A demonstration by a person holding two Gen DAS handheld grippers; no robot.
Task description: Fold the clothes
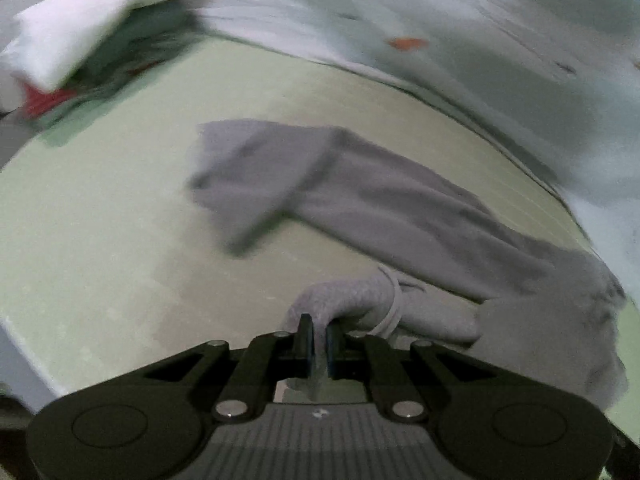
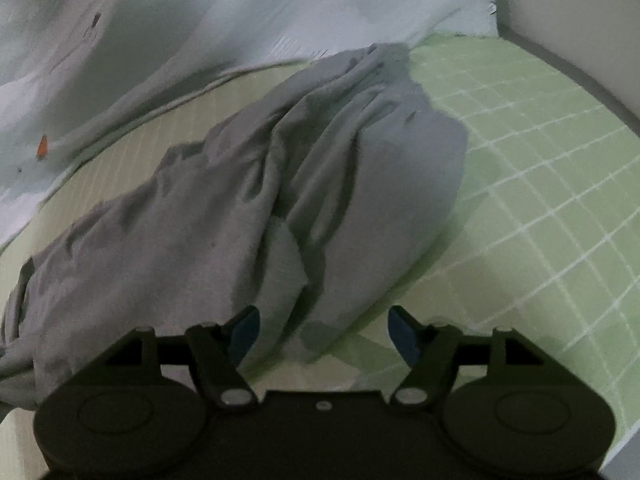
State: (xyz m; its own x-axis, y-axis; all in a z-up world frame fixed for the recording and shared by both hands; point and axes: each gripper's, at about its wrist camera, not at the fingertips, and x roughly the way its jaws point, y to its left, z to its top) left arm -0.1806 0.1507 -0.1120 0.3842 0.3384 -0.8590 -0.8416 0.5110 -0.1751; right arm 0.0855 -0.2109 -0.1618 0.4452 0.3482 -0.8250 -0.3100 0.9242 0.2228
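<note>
Grey pants (image 1: 400,216) lie stretched across a pale green gridded sheet (image 1: 100,240). My left gripper (image 1: 319,336) is shut on the bunched waistband with its drawstring, lifted slightly off the sheet. In the right wrist view the same grey pants (image 2: 260,200) lie rumpled in folds running away from me. My right gripper (image 2: 324,332) stands open just above the near end of the fabric, its left blue pad (image 2: 244,330) over the cloth and its right pad (image 2: 404,336) over the green sheet (image 2: 540,200).
A pale blanket (image 1: 440,32) with small orange marks is heaped along the far side. Folded white cloth (image 1: 92,20) over dark and red items sits at the far left. A light wall or headboard (image 2: 568,12) borders the far right of the bed.
</note>
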